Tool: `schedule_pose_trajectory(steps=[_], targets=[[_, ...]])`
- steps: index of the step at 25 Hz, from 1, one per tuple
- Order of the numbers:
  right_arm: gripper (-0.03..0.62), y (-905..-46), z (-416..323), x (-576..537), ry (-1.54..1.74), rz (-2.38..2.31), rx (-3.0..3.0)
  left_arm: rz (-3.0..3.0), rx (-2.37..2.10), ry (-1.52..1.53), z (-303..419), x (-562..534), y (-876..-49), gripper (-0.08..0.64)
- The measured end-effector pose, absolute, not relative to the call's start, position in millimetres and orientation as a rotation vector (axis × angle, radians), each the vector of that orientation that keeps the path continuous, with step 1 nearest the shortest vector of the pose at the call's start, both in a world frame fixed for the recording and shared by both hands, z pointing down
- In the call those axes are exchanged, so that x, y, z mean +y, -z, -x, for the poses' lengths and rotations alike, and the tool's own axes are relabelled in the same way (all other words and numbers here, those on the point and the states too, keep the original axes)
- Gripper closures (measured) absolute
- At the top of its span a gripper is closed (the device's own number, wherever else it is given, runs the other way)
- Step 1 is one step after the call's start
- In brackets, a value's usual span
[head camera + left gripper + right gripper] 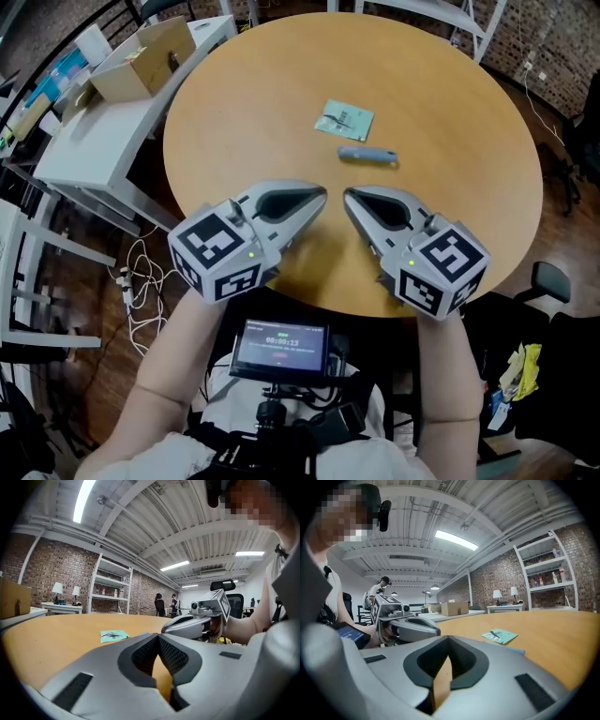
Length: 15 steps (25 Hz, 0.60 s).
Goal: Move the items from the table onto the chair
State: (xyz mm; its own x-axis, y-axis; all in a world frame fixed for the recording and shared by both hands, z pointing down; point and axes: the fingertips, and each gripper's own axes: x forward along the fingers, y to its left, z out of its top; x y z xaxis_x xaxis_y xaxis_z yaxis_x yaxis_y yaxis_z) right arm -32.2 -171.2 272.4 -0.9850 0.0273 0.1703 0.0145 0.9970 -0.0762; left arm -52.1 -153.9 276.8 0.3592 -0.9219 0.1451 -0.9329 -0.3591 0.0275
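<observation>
both grippers hover low over the near side of the round table (441, 84), tips pointing towards each other and close together. the left gripper (317, 198) has its jaws closed tip to tip with nothing between them, and the right gripper (350, 198) is the same, closed and empty. neither task item has been touched: the teal packet (345, 119) lies flat near the middle of the table, and the slim grey-blue stick (367, 156), which we cannot identify, lies just on our side of it, apart from both grippers.

in our judgement the first risk is going in without opening the jaws: closed tips would only shove an item across the wood. the packet looks thin and flat, so even open jaws may skate over it or push it along. the stick looks rounded, so a glancing touch could send it rolling towards the edge. with the two grippers this close, reaching with both at once could knock them together. a black office chair (222, 585) stands beyond the table's edge on our right, so a weak pinch may drop an item on the way
</observation>
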Motion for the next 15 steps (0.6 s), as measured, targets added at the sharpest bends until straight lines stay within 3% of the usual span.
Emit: schedule_pose_trajectory(steps=[11, 15], targets=[[0.591, -266.3, 27.6, -177.4, -0.034, 0.01, -2.966, -2.505, -1.707, -0.131, 49.6, -153.1, -273.3, 0.549], [0.58, -272.6, 29.6, -183.0, 0.203, -0.036, -2.886, -2.527, -1.701, -0.132, 46.7, -150.4, -268.9, 0.549]])
